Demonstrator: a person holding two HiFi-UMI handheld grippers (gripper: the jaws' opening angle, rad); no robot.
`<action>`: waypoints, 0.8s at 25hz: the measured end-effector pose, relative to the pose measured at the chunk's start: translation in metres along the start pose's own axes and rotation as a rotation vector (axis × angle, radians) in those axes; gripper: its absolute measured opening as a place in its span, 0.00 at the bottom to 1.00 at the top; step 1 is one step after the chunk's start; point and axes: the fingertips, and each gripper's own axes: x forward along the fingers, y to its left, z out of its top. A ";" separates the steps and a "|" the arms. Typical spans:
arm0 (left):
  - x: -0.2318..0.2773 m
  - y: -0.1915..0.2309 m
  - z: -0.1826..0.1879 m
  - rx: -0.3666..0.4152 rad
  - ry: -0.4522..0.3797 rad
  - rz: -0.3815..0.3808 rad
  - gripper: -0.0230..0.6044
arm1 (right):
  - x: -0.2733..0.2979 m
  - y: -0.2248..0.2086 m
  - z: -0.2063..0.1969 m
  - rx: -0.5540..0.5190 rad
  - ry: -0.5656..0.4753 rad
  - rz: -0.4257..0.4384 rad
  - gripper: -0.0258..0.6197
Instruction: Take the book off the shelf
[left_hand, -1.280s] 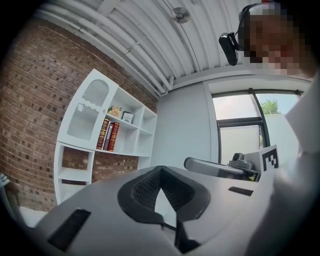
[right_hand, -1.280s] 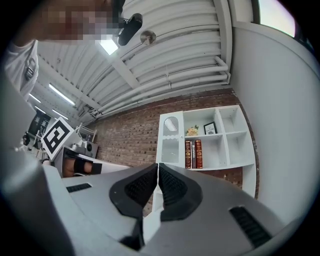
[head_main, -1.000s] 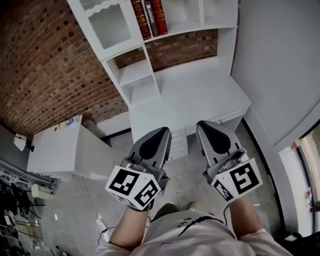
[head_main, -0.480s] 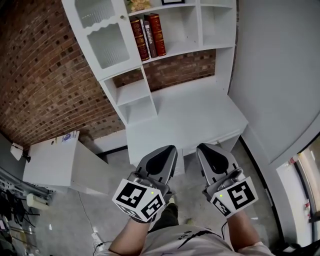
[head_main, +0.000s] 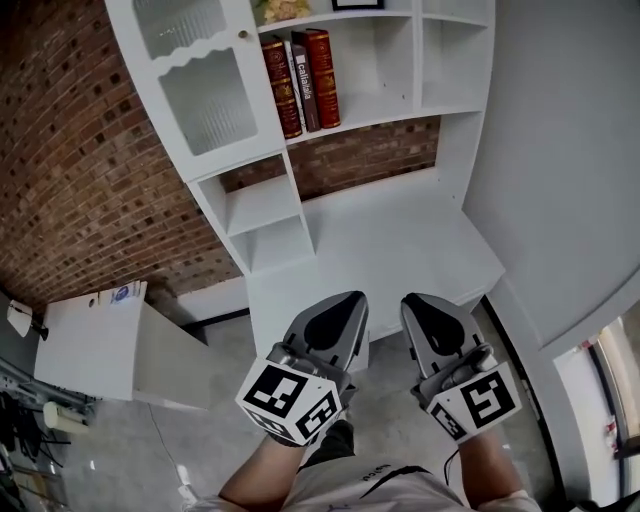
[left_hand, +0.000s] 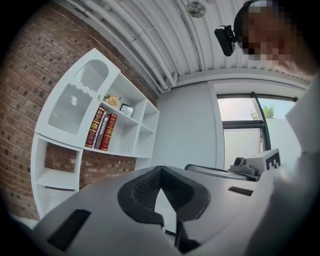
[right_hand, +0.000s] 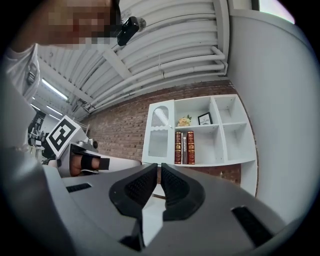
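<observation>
Three books (head_main: 303, 80) stand upright on a middle shelf of the white shelf unit (head_main: 360, 110): a red-brown one, a thin dark one and a red one. They show far off in the left gripper view as books (left_hand: 101, 131) and in the right gripper view as books (right_hand: 184, 147). My left gripper (head_main: 350, 298) and right gripper (head_main: 413, 299) hang side by side low before the desk edge, well short of the shelf. Both are shut with nothing between the jaws, as seen at the left gripper (left_hand: 160, 171) and right gripper (right_hand: 159, 168).
A white desk top (head_main: 385, 235) lies under the shelves, with small cubbies (head_main: 262, 215) at its left. A glass-door cupboard (head_main: 205, 85) sits left of the books. A low white cabinet (head_main: 90, 335) stands at the left; brick wall behind, grey wall (head_main: 560, 150) at the right.
The view has moved forward and up: the books and shelf have come lower and fuller into view, and both shut grippers now sit nearer the desk edge.
</observation>
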 end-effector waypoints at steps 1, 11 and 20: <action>0.005 0.011 0.002 0.006 0.000 -0.002 0.05 | 0.013 -0.002 -0.001 -0.001 -0.001 -0.001 0.07; 0.063 0.149 0.046 0.065 -0.024 0.009 0.05 | 0.162 -0.024 -0.001 -0.077 0.020 0.038 0.07; 0.109 0.228 0.082 0.093 -0.058 -0.012 0.05 | 0.268 -0.060 0.020 -0.206 -0.001 0.017 0.07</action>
